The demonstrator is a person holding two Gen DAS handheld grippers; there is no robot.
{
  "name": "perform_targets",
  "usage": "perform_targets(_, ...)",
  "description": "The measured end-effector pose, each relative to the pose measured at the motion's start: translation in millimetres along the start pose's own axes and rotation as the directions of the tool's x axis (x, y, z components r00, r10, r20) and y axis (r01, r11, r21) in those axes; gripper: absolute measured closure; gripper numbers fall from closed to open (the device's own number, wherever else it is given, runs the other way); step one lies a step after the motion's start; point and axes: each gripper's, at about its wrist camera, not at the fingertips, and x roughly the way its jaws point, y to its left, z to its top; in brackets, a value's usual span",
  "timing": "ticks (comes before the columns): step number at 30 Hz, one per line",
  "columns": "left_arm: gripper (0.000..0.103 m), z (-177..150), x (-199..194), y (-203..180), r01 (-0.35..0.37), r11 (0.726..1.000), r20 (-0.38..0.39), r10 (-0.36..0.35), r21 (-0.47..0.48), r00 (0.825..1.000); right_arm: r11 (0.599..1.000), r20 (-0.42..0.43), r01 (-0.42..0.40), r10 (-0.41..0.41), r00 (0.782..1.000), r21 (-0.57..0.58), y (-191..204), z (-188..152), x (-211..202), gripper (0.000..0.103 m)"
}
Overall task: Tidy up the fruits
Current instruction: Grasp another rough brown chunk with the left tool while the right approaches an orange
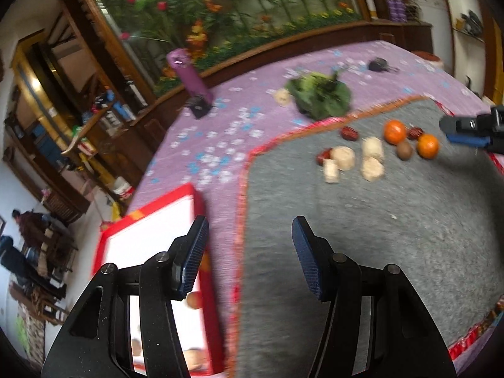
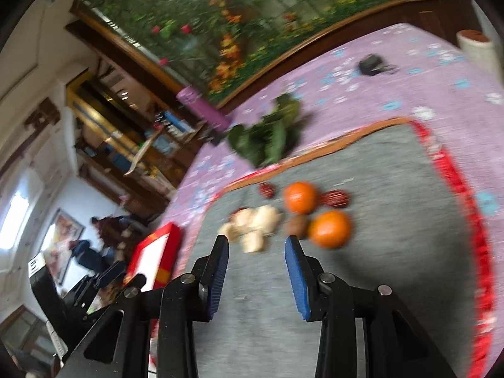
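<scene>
Nearer: my right gripper (image 2: pixel 255 271), fruits (image 2: pixel 299 217) just ahead, slightly right.
Left gripper (image 1: pixel 249 252): fruits far ahead-right.
Grippers: both released, empty.

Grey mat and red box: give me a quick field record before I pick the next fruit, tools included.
surface: grey mat on a purple flowered cloth
oranges: two, near one, far one
brown fruit: one, between the oranges
red dates: several, one beside the far orange
pale chunks: cluster left of the oranges
leafy greens: off the mat, on the cloth
red box: left of the mat, some items inside
left tool: open, empty
right tool: open, empty
</scene>
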Motion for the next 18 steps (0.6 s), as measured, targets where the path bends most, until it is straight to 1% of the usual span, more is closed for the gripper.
perform_targets(3,0.048,-1.5,14.5,-15.8,0.052,0.999,-0.042,-0.051,0.016,0.998,0.993,-0.001,0.121,-0.121,0.993,-0.008,-17.8,3.9,-7.0,0.067)
perform_targets(6,0.048,-0.6,25.7,-24.9,0.089,0.996,-0.075,-0.087,0.015,0.993,0.981,-0.027,0.19,-0.191,0.981,-0.039,-25.5,4.9,-2.2,0.067)
perform_targets(10,0.048,3.5,33.7,-28.5,0.161,0.987,-0.091,-0.162,-0.022,0.983,0.969,-0.069,0.227,-0.234,0.97,-0.094,-23.9,5.8,13.0,0.067)
perform_targets(13,0.048,7.3,38.4,-30.2,0.19,0.981,-0.102,-0.194,-0.05,0.976,0.961,-0.087,0.246,-0.257,0.962,-0.124,-17.5,6.4,28.0,0.067)
perform_targets(16,0.048,13.8,41.3,-30.7,0.221,0.972,-0.106,-0.229,-0.077,0.968,0.956,-0.095,0.262,-0.275,0.957,-0.13,-15.0,7.7,41.4,0.067)
perform_targets(18,0.048,21.1,43.6,-34.4,0.262,0.96,-0.101,-0.271,-0.095,0.957,0.952,-0.098,0.271,-0.286,0.953,-0.143,-14.5,7.3,47.1,0.066)
